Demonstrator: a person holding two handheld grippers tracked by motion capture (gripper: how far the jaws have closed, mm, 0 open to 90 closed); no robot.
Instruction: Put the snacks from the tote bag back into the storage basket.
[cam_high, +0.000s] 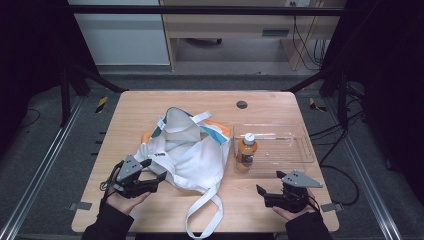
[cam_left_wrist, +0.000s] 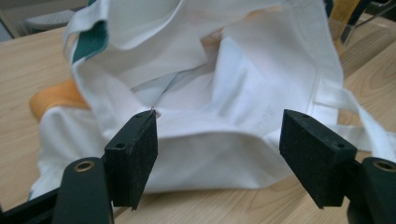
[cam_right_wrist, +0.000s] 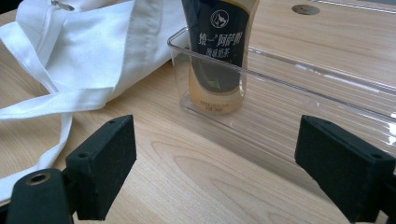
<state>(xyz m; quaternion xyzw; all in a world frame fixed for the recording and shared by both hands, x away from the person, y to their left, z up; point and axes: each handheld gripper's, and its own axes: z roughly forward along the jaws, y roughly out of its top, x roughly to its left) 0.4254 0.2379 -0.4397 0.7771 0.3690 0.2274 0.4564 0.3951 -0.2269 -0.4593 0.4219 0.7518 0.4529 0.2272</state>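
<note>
Step in hand (judged): left gripper (cam_high: 150, 175) readying to take the near edge of the white tote bag (cam_high: 192, 152); right gripper (cam_high: 272, 189) facing the bottle (cam_high: 246, 151), most likely to lift it into the bag
Left gripper state: jaws spread wide, nothing between them; pads (cam_left_wrist: 133, 156) clean and level
Right gripper state: jaws likewise wide apart and empty, hovering low over the table (cam_high: 165, 212)
Bag relative to left gripper: directly ahead of the jaws and just beyond their tips; the folded near hem (cam_left_wrist: 219, 154) spans the gap between the pads, the open mouth (cam_left_wrist: 187, 88) above and behind it
Bottle relative to right gripper: straight ahead, a little left of the jaw centreline, near but apart; it stands upright in the near left corner of the clear tray (cam_right_wrist: 322, 88)
Obstruction: the tray's near wall stands between the right jaws and the lower half of the bottle; a bag strap (cam_right_wrist: 56, 105) trails to the left of them
Advice, left: close on one layer of the upper rim only, not the whole fold, then raise it so the mouth stays open
Advice, right: come in above the tray wall, grip the bottle at its label (cam_right_wrist: 219, 28), keep it upright
Risk (judged): pinching both bag layers would shut the opening
</note>
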